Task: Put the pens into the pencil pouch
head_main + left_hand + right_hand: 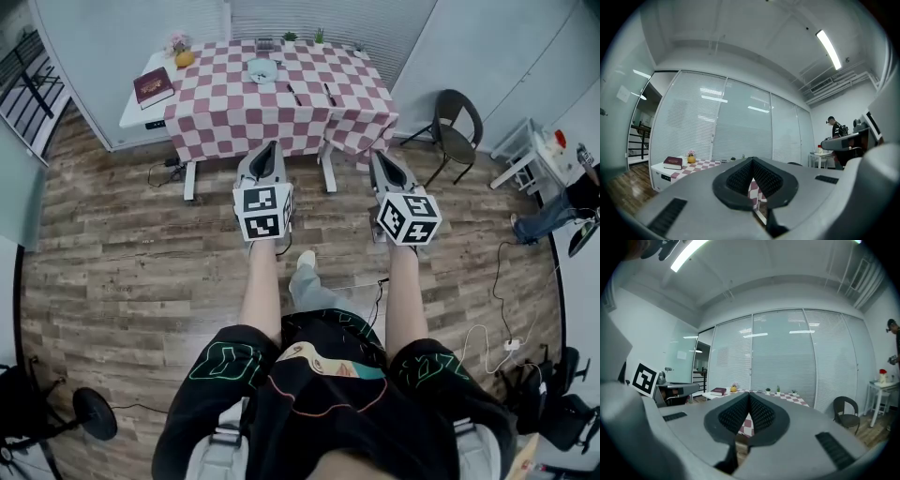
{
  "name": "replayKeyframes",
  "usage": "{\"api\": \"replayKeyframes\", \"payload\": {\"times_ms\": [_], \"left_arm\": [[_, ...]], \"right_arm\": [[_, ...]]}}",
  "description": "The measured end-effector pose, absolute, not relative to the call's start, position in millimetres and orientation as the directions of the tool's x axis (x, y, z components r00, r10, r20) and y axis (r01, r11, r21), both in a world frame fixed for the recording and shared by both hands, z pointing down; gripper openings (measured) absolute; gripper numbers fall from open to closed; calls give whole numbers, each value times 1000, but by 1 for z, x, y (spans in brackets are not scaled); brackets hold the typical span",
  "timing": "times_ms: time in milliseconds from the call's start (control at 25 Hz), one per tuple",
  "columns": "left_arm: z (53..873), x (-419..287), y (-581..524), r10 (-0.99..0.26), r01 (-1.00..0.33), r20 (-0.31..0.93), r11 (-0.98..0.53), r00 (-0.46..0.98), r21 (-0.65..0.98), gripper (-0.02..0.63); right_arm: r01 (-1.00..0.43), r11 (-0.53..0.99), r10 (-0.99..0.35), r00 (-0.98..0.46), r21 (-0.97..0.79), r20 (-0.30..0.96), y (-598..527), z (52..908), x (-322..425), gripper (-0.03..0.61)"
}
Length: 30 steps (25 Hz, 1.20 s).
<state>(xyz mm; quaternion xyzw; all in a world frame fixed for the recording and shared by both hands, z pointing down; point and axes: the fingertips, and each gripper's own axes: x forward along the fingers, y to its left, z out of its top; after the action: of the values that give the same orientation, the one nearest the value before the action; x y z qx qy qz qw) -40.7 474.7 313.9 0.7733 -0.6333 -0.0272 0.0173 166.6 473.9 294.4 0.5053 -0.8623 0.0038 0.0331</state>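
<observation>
Across the wooden floor [112,272], ahead of the person, stood the table [131,114], most of it under a red-and-white checked cloth [225,103]. The pencil pouch [262,70], a pale rounded shape, lay on the cloth towards the far edge. The pens [292,94], two thin dark sticks, lay just nearer than it and to its right. They were side by side and apart from each other, and neither touched the pouch. A maroon book [153,87] rested on the bare white end of the table at the left, with a small yellow pot [184,58] beyond it. A dark chair [457,127] stood on the floor to the right of the table.

The person held both arms straight out, one tool in each hand, each pointing level towards the table and stopping short of it. The left tool [267,148] had its jaws closed, the black ribbed pads meeting at the tip with nothing between them; only a sliver of checked cloth showed through the gap below the tip in the left gripper view. The right tool [380,157] was likewise closed and empty, its pads pressed together at the tip. The two tools were side by side and apart, neither touching the table, the pouch or the pens
</observation>
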Motion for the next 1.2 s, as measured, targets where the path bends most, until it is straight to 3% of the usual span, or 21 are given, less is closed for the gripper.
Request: {"api": "replayKeyframes", "payload": {"times_ms": [840,1200], "left_arm": [[359,-27,279,-981,-985,91,-166,170,44,-3],[397,-30,193,-965,-990,228,-137,131,-12,-3]], "right_arm": [[-874,464,-860,-484,-144,161,264,360,190,0],[-857,458,-838,-505,-238,208,162,405,193,0]]}}
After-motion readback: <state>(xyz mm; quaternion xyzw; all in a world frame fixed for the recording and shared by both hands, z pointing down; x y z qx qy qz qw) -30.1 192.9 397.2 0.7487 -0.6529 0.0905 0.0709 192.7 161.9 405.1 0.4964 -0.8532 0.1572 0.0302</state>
